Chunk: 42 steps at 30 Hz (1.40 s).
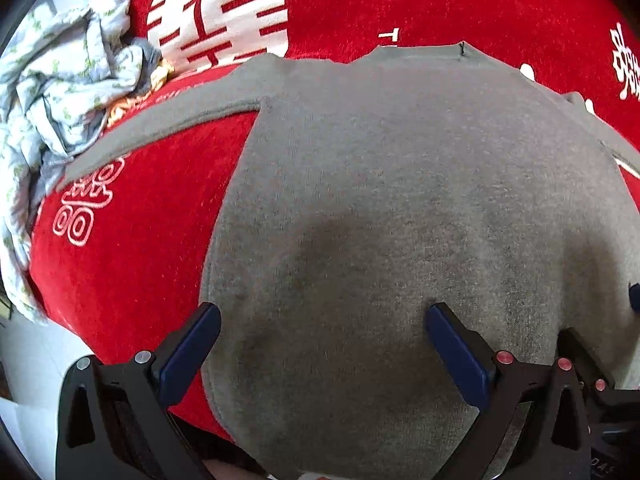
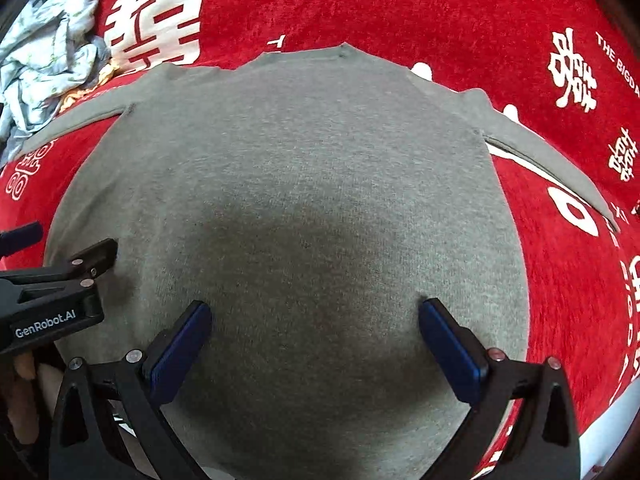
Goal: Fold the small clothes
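Right wrist view: grey sweater [image 2: 288, 184] lies flat beneath spread right claw [image 2: 314, 314].

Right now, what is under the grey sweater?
The grey sweater lies spread flat on a red blanket with white characters, which shows on all sides. Whatever lies beneath the sweater's body is covered and cannot be seen.

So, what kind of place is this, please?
Probably a home, perhaps a bed or sofa: a red plush blanket with white characters, a grey sweater spread flat, and a heap of crumpled clothes beside it.
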Each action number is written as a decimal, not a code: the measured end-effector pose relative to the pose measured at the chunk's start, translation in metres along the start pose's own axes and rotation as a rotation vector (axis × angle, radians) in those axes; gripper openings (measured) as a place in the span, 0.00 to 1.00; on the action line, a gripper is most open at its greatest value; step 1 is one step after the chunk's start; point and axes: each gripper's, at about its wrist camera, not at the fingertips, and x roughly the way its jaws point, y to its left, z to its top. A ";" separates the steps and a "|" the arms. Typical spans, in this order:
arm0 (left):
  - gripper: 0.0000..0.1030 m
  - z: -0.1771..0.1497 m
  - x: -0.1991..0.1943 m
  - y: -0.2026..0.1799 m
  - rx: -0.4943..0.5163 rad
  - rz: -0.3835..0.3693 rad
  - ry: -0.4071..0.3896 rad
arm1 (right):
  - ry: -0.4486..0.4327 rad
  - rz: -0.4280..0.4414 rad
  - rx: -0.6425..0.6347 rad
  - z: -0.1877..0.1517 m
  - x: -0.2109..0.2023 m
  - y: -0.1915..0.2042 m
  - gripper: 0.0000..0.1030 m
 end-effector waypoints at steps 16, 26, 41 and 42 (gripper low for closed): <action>1.00 -0.004 0.015 0.021 -0.117 -0.201 0.049 | 0.011 -0.017 0.008 0.002 0.006 -0.001 1.00; 1.00 0.000 0.014 0.021 -0.116 -0.198 0.059 | 0.004 -0.024 -0.001 0.002 0.007 0.000 1.00; 1.00 -0.005 0.006 0.019 -0.128 -0.153 0.031 | -0.034 -0.030 0.013 -0.002 0.005 0.003 1.00; 1.00 -0.006 0.005 0.017 -0.124 -0.142 0.027 | -0.033 -0.030 0.014 -0.002 0.005 0.003 1.00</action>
